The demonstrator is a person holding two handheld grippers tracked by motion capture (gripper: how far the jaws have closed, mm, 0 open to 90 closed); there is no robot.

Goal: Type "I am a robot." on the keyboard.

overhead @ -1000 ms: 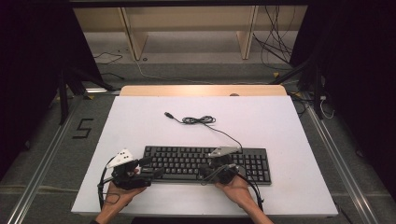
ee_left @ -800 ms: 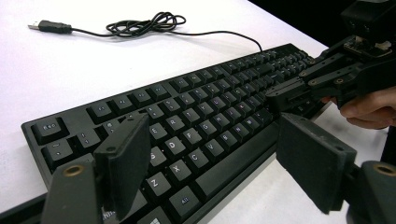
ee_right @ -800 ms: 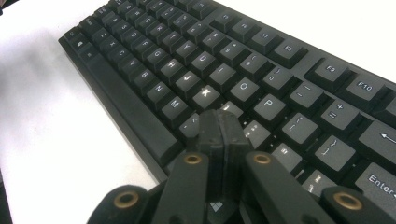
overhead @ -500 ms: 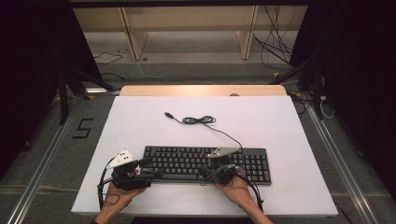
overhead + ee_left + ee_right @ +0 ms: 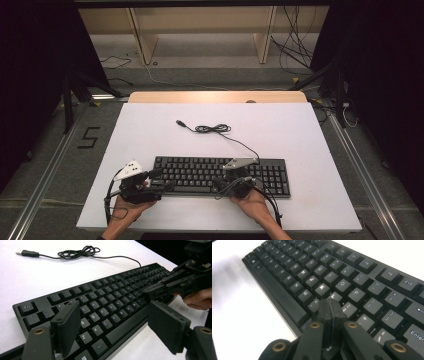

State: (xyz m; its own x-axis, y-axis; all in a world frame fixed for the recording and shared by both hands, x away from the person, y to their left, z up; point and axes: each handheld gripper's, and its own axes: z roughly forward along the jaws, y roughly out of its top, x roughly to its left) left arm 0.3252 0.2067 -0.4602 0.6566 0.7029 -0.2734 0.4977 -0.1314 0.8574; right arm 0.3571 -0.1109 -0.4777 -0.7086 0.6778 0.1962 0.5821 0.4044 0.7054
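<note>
change: nothing has moved | keyboard [image 5: 220,175] at 6 o'clock on surface [image 5: 150,130] | right gripper [image 5: 329,305] jaws together, over the keys | left gripper [image 5: 112,322] jaws apart | step: typing; next: press one key

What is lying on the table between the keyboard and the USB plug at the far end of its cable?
In the high view, a tangled coil of cable lies between the keyboard and the USB plug; otherwise bare white table. The left gripper view shows the same.
</note>
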